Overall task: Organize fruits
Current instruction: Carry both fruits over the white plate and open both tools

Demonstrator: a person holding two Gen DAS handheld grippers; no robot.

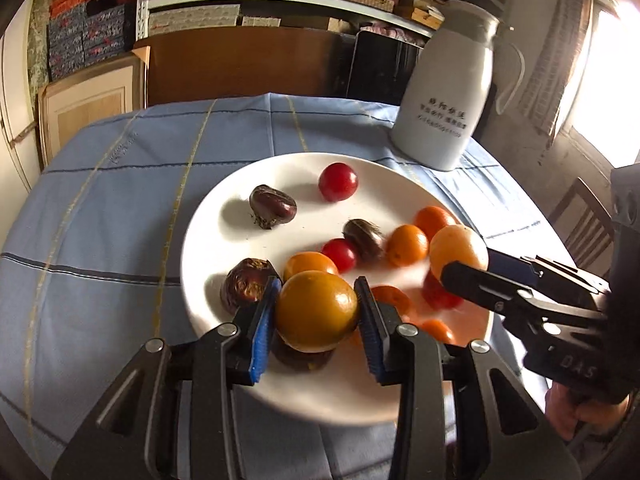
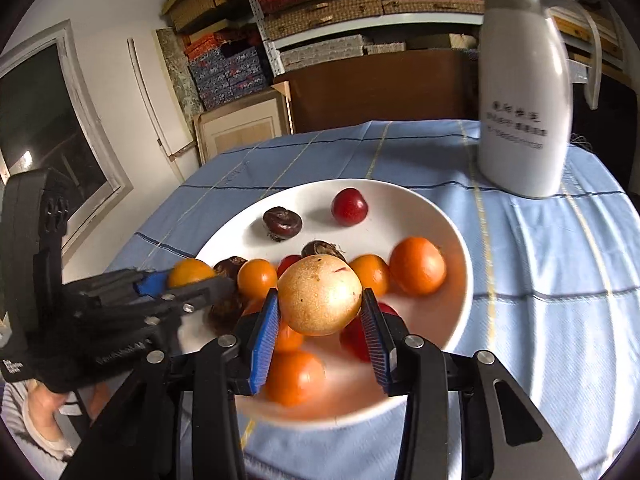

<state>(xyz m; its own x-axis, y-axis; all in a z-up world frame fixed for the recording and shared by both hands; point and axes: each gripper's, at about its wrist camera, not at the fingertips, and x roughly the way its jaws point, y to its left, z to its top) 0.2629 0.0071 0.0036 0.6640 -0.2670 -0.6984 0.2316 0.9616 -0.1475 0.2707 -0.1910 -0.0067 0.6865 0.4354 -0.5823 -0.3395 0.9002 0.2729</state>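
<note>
Orange fruit sits gripped in my left hand-held gripper, a paler one in my right hand-held gripper, both above the white plate; next I'd carry each to its group.

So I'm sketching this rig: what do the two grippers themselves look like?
Both the left gripper and right gripper are matte black linkages with silver rivets and ribbed blue finger pads. The right body carries faint "DAS" lettering.
</note>
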